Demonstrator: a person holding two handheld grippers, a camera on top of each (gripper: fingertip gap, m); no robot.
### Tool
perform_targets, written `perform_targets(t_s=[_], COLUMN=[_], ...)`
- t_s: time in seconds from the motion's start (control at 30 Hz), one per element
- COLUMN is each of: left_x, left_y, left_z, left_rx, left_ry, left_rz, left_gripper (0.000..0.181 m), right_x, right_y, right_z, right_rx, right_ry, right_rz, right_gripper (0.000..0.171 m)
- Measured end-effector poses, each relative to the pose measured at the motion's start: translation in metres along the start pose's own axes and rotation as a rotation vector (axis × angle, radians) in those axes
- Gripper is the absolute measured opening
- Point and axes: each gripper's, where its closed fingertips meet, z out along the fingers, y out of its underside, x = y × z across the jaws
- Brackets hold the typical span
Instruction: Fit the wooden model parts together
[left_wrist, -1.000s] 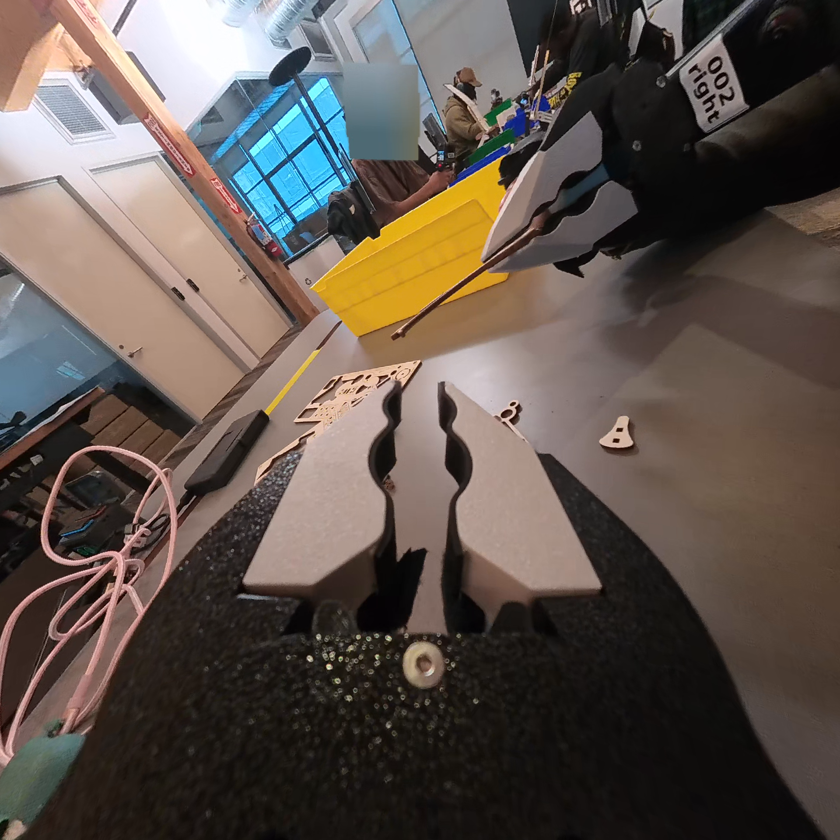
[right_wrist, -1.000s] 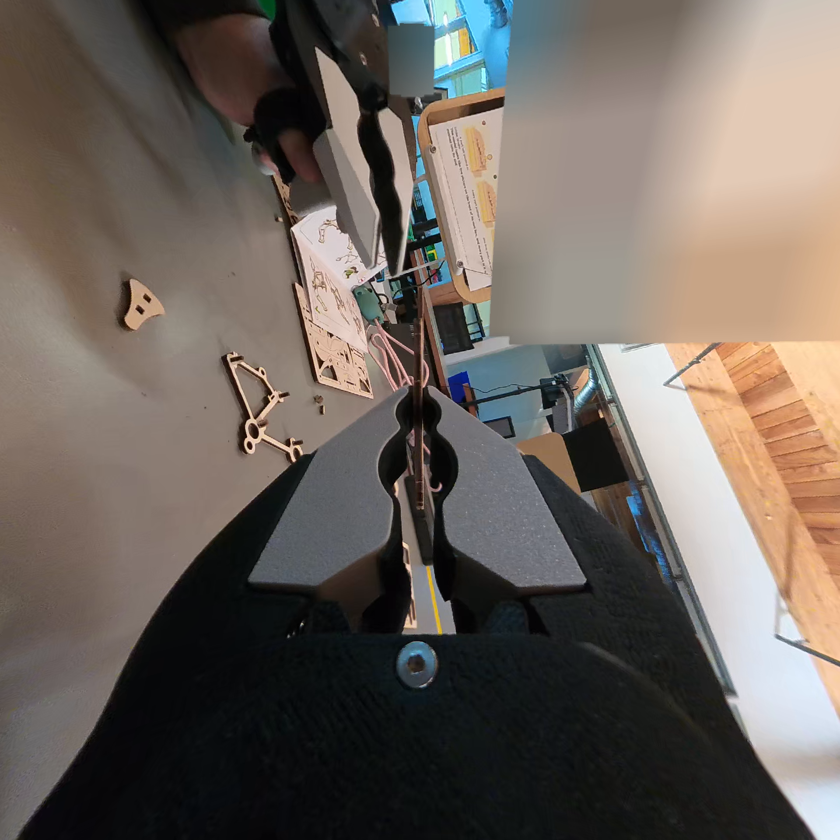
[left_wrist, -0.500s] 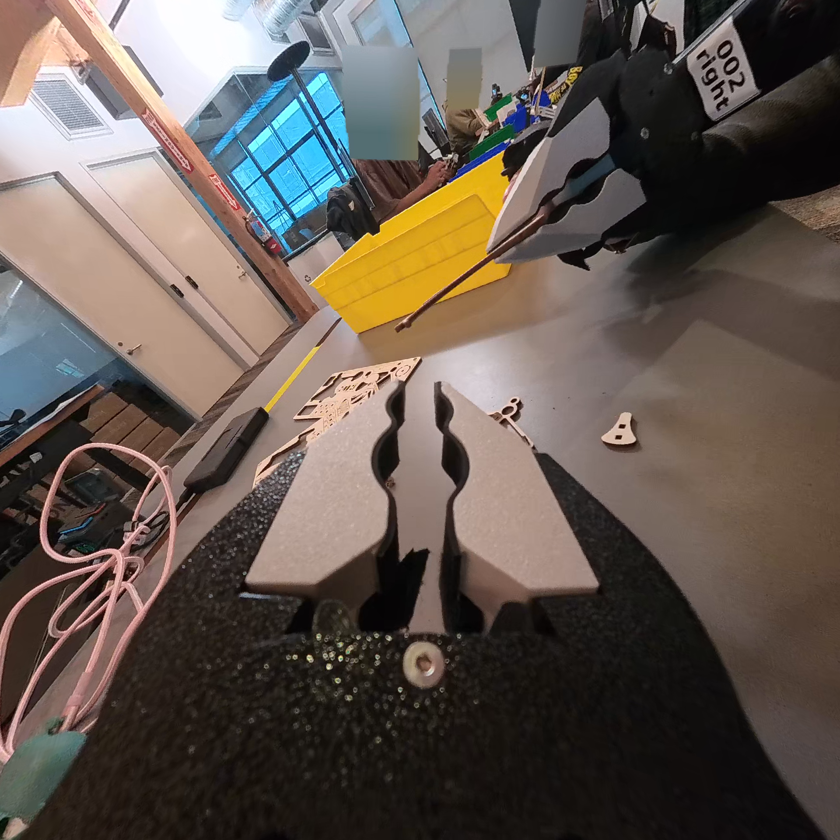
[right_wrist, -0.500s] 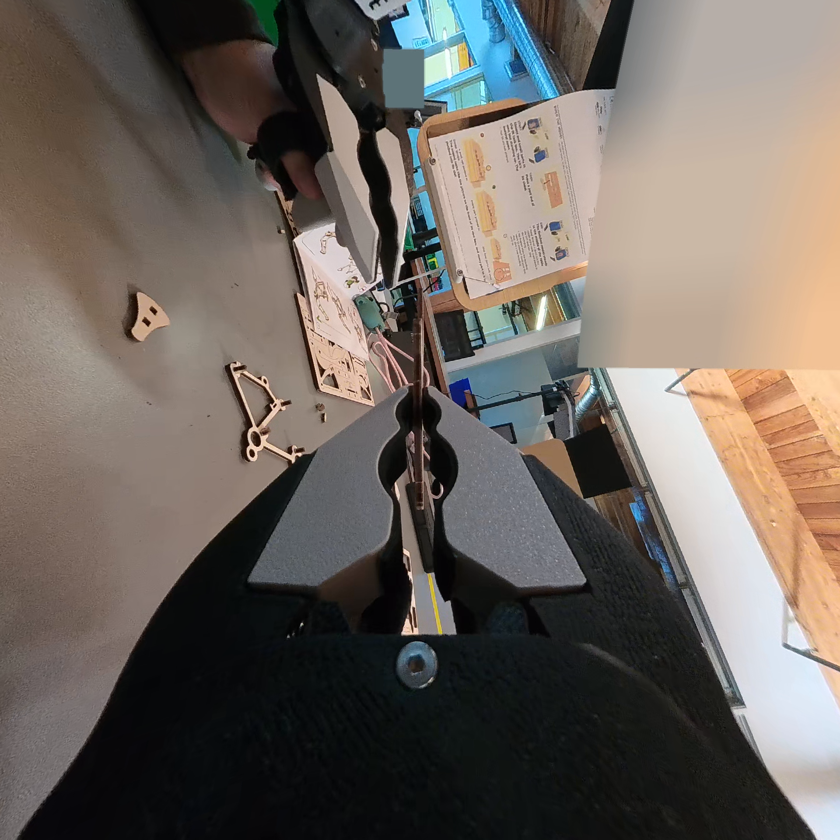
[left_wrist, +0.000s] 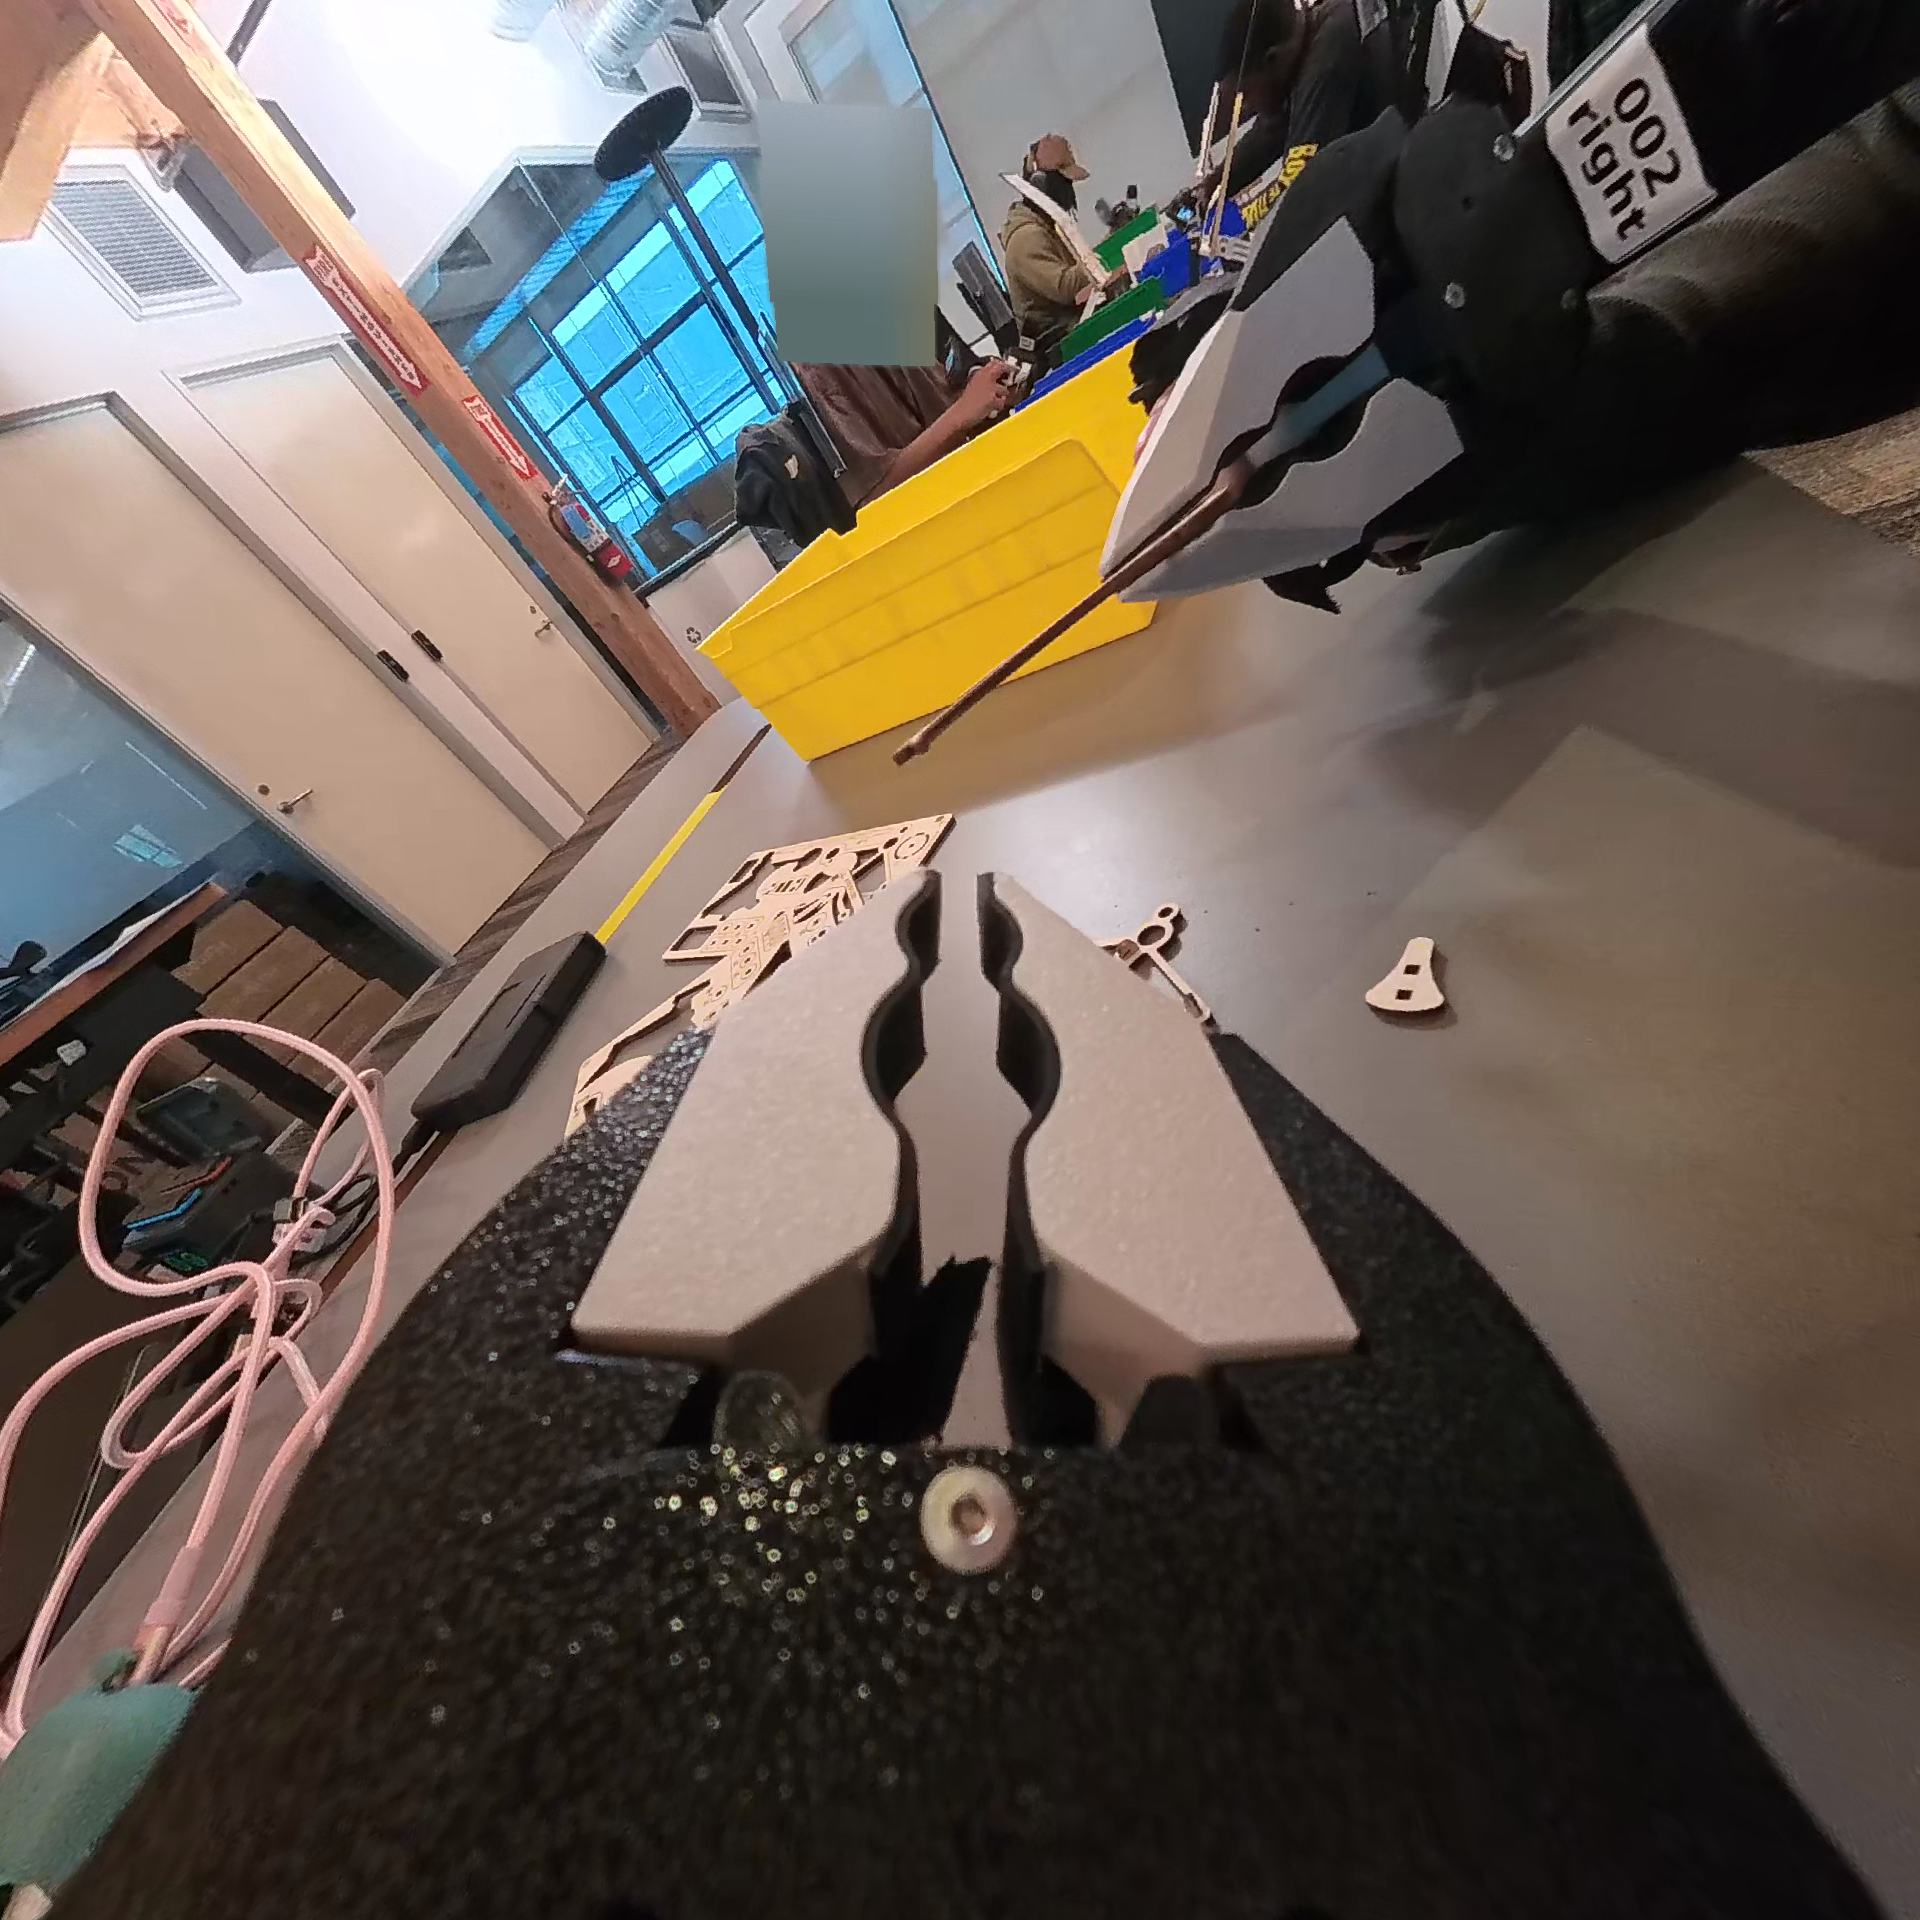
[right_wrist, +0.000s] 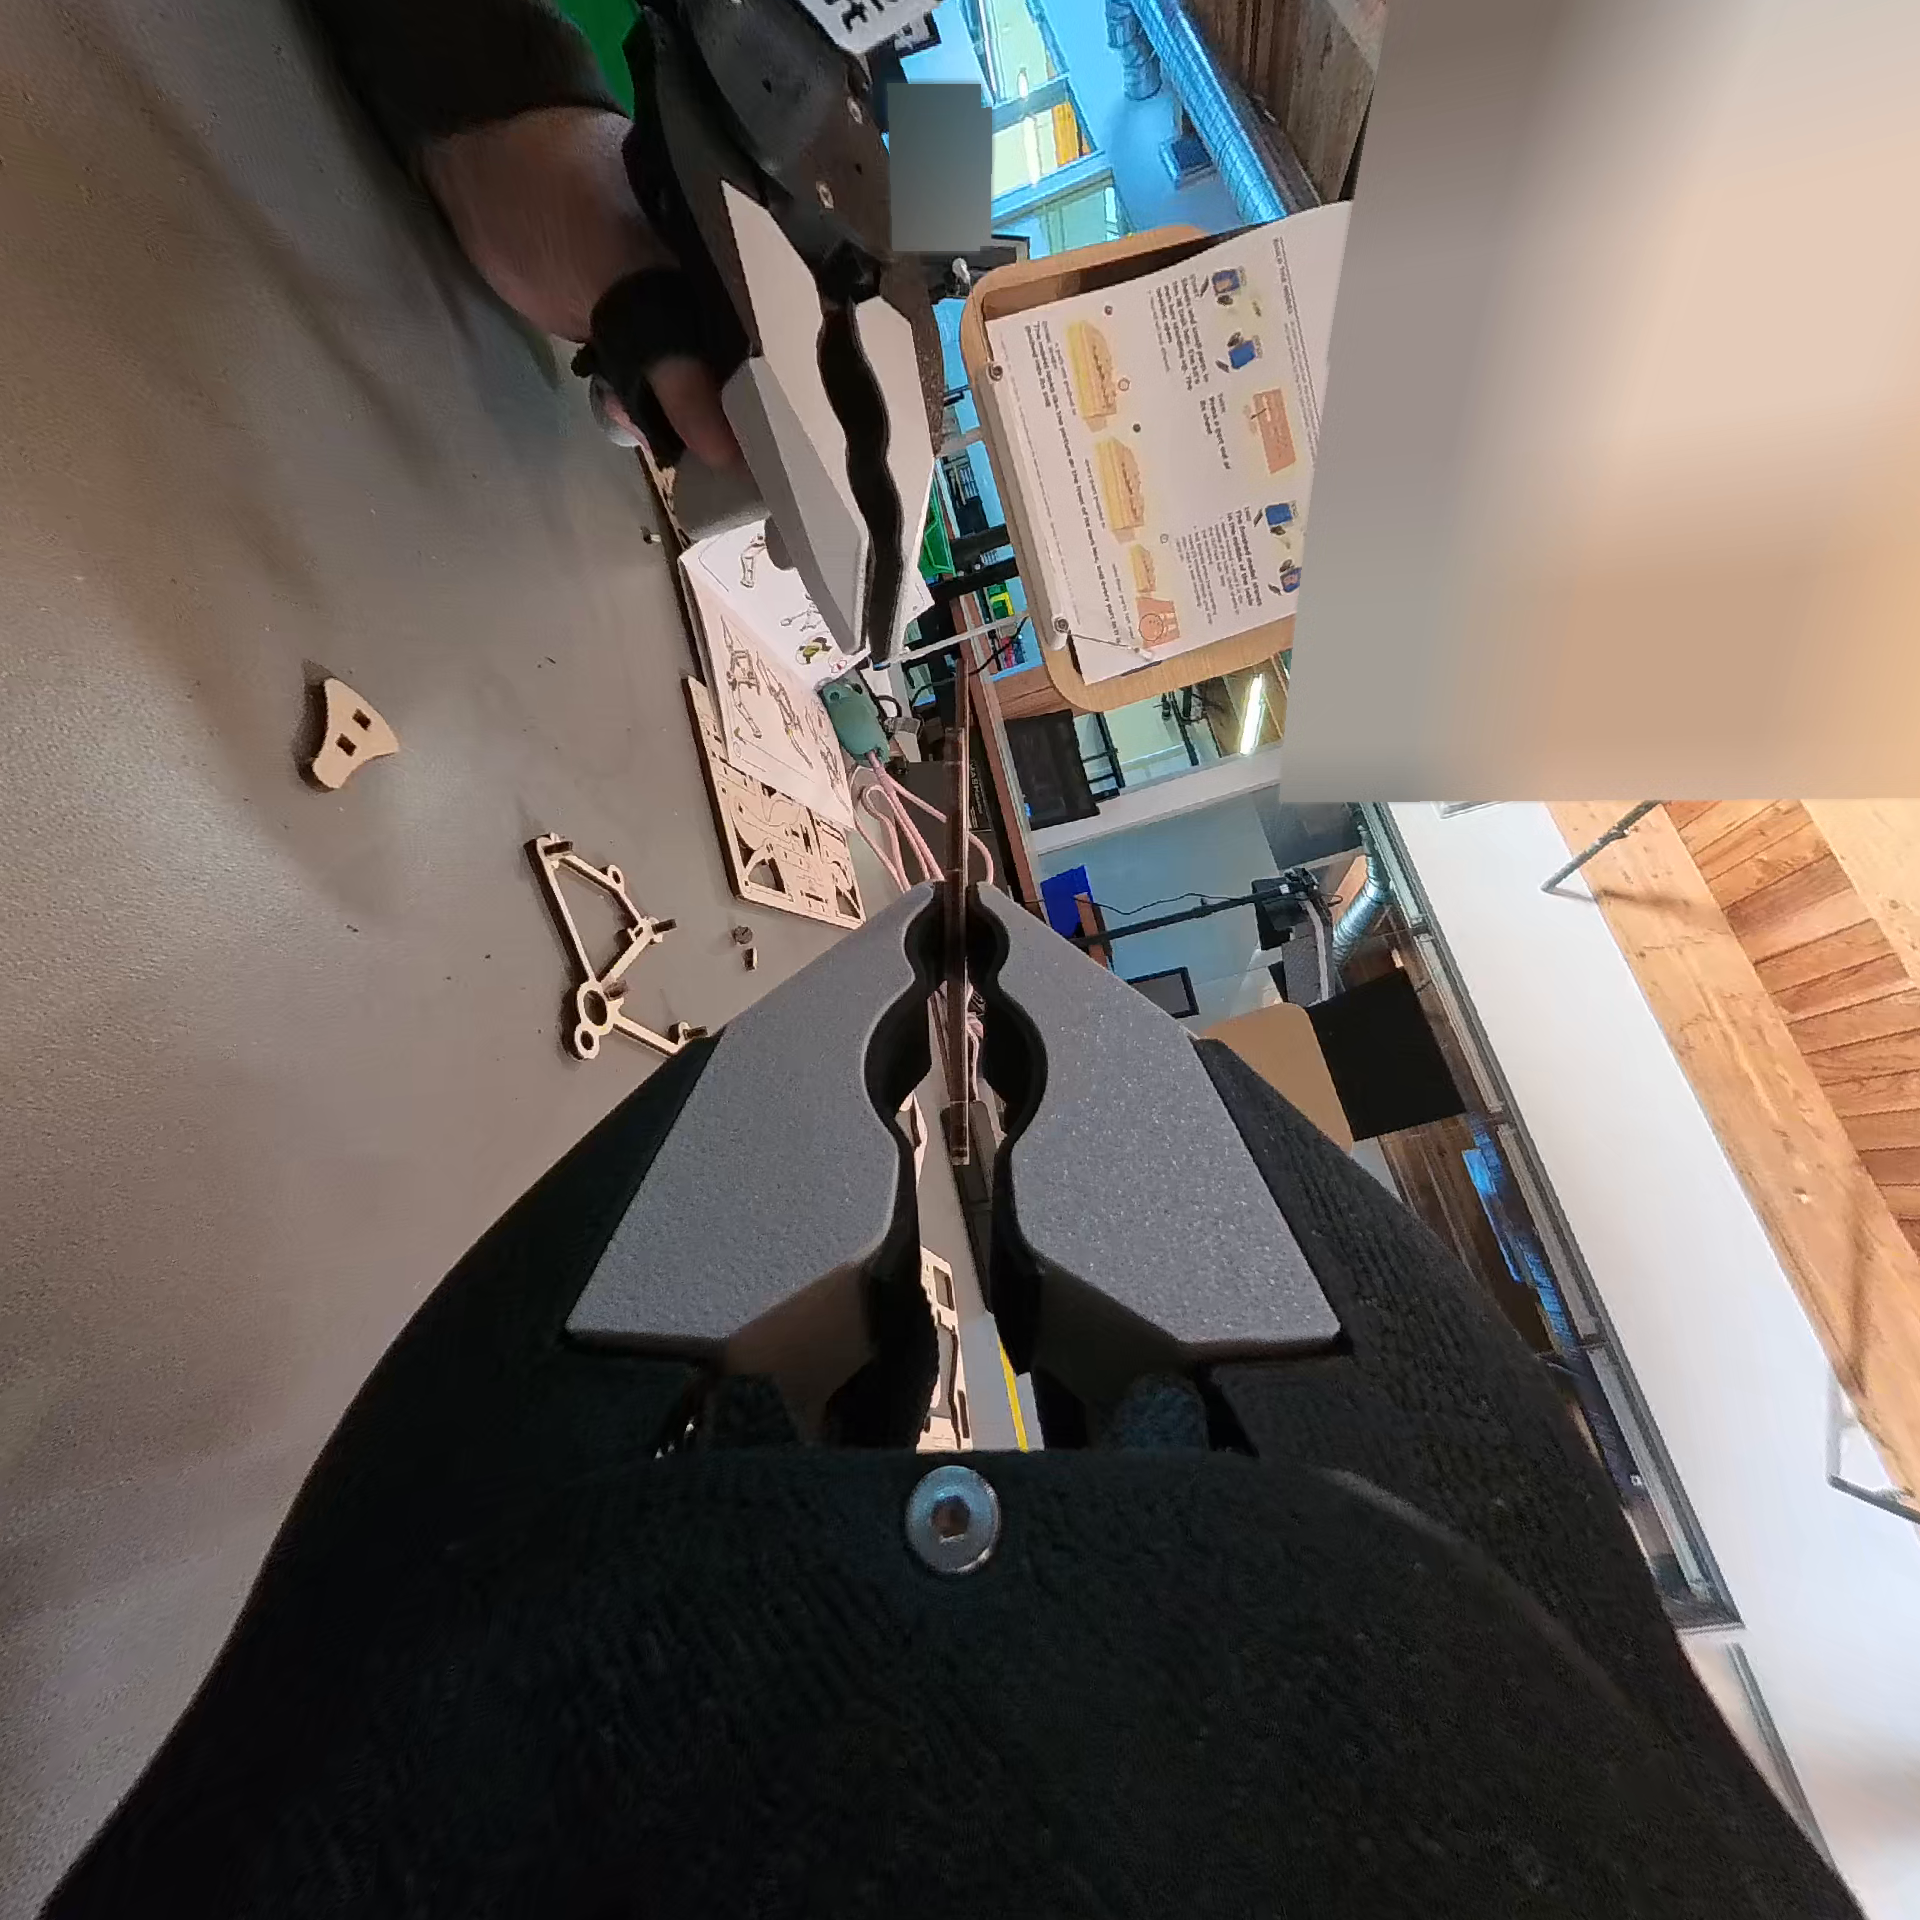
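Tips of the right gripper (left_wrist: 1117, 566) pinch a thin dark wooden rod (left_wrist: 1003, 691), held in the air above the grey table (left_wrist: 1621, 1039). The left gripper (left_wrist: 958, 894) stands slightly parted with nothing between its fingers, hiding part of the pale laser-cut wooden sheet (left_wrist: 821, 894). A small fan-shaped wooden piece (right_wrist: 348, 738) and an open triangular wooden frame (right_wrist: 603, 951) lie apart on the table.

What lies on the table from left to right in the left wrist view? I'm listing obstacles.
Pink cable → black flat device → wooden parts sheet → small fan-shaped wooden piece.
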Motion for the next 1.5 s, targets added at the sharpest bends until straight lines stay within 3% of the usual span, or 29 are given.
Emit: perform_targets(t_s=[1.5], left_x=[-0.0001], left_y=[-0.0028], left_z=[-0.0005], left_rx=[0.015], left_ry=[0.015], left_rz=[0.002], left_gripper=[0.001], right_x=[0.0013], right_y=[0.0025], right_z=[0.0004], right_rx=[-0.01], right_ry=[0.001], right_rz=[-0.008], right_gripper=[0.0])
